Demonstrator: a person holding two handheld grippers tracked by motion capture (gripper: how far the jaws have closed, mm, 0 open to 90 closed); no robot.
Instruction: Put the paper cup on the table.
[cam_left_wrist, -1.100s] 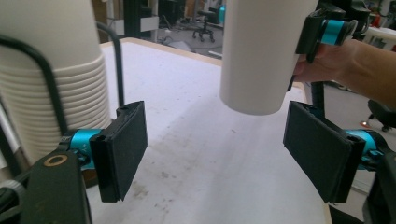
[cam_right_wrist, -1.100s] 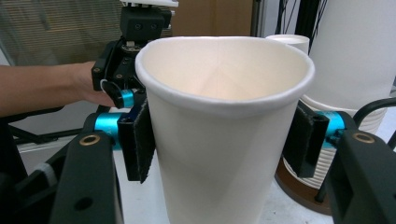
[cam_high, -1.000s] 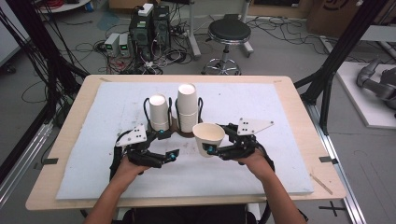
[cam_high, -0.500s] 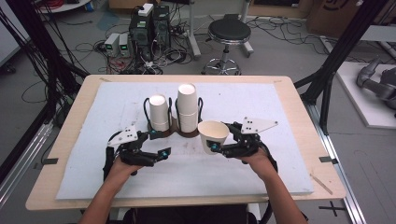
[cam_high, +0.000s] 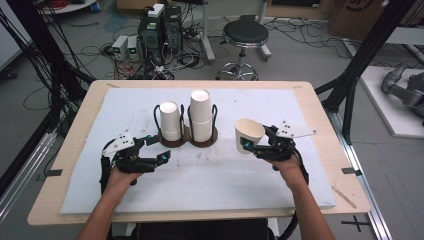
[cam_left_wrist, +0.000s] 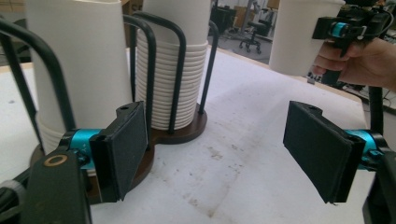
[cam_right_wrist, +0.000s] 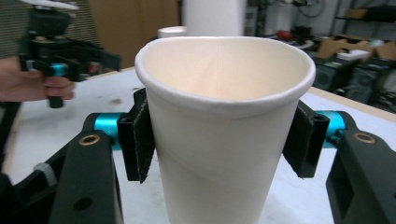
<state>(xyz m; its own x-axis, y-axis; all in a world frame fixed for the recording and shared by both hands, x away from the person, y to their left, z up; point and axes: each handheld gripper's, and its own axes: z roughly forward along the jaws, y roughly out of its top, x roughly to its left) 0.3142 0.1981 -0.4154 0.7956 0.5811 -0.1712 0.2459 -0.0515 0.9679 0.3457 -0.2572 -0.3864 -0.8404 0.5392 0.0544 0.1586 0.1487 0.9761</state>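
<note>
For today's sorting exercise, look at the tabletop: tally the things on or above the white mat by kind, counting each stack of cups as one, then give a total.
Stacks of white cups in the holder: 2, a short stack and a tall stack
Single paper cup, clamped in the right gripper: 1
Black wire cup holder: 1
Hand-held grippers: 2, the left gripper open
Total: 6

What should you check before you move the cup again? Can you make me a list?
1. Right gripper squeezes the paper cup on both sides: ok.
2. Cup rim keeps its round shape: not ok, it looks a bit squashed.
3. Cup is upright with its mouth up: ok.
4. Left gripper is open with nothing between its fingers: ok.
5. The two cup stacks stand straight in the holder: ok.
6. Bottom of the held cup is off the table: cannot tell.
</note>
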